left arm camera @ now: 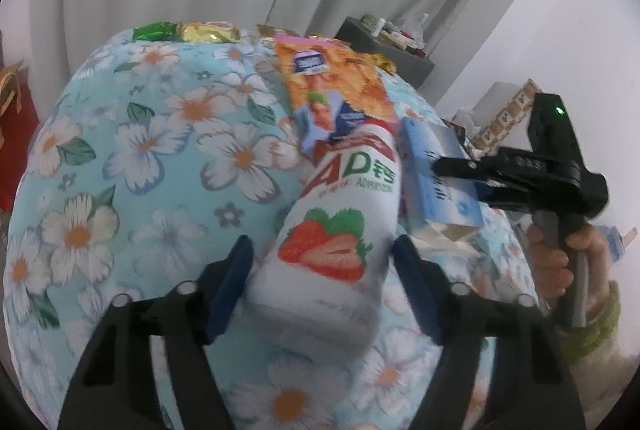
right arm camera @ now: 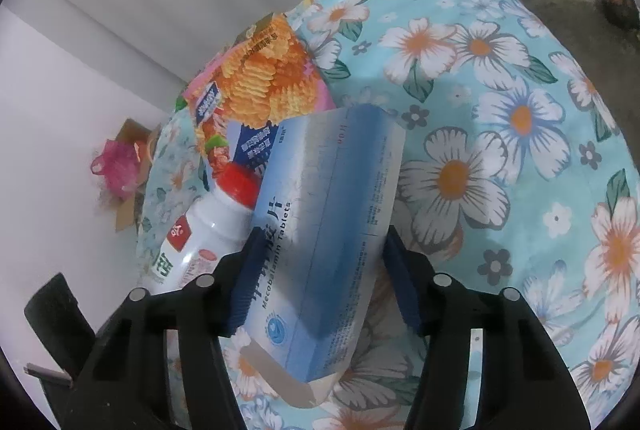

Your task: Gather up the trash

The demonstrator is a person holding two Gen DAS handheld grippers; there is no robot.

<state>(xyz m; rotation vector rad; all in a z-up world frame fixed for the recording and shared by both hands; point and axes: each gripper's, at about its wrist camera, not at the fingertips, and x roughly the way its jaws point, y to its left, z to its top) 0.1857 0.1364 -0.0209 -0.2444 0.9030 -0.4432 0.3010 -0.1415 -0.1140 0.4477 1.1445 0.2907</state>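
Observation:
A white strawberry drink bottle (left arm camera: pixel 340 226) with a red cap lies on the floral tablecloth (left arm camera: pixel 160 150). My left gripper (left arm camera: pixel 324 270) has its jaws either side of the bottle's base, close to its sides. A blue tablet box (right arm camera: pixel 324 222) lies beside the bottle. My right gripper (right arm camera: pixel 320 270) straddles the box, left pad against it, right pad near its edge. In the left wrist view the right gripper (left arm camera: pixel 460 174) reaches over the box (left arm camera: pixel 440 182). The bottle also shows in the right wrist view (right arm camera: pixel 208 230). An orange chip bag (left arm camera: pixel 336 90) lies behind both.
Green and gold candy wrappers (left arm camera: pixel 188 32) lie at the table's far edge. A grey cabinet (left arm camera: pixel 384 46) with clutter stands behind. White curtains hang at the back. A cardboard box with a pink bag (right arm camera: pixel 120 166) sits on the floor by the wall.

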